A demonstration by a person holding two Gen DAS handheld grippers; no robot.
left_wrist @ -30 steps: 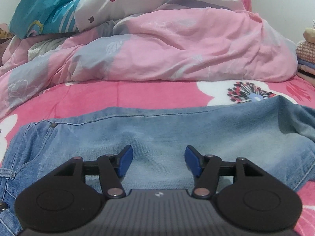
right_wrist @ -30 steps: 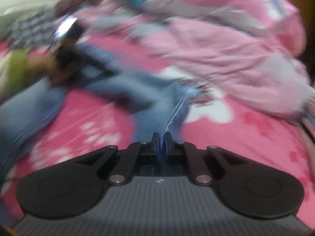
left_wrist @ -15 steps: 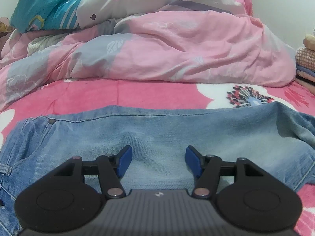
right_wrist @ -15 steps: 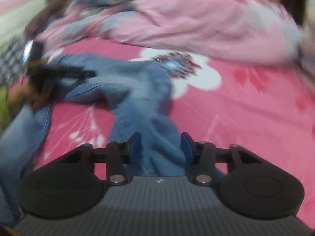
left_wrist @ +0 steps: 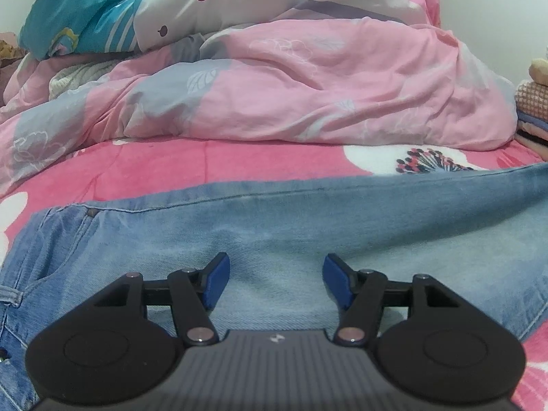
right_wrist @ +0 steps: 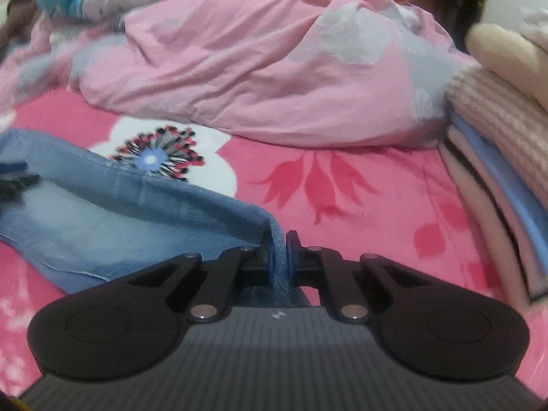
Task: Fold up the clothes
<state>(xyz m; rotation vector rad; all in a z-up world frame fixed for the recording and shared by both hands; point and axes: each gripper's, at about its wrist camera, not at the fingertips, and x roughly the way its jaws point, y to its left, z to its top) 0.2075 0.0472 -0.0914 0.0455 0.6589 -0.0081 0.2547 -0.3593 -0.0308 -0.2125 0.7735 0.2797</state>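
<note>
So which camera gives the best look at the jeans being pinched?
The right wrist view. There the right gripper is shut on a fold of the jeans, denim squeezed between its blue pads. The left wrist view only shows the jeans spread flat under the open left gripper, with no pinch.

The jeans (left_wrist: 274, 226) run off the left wrist view's left and right edges, their near part hidden behind the left gripper (left_wrist: 274, 279). In the right wrist view, the stack of folded clothes (right_wrist: 496, 157) is cut by the right edge, and a dark blurred thing (right_wrist: 15, 179) at the left edge can't be made out.
</note>
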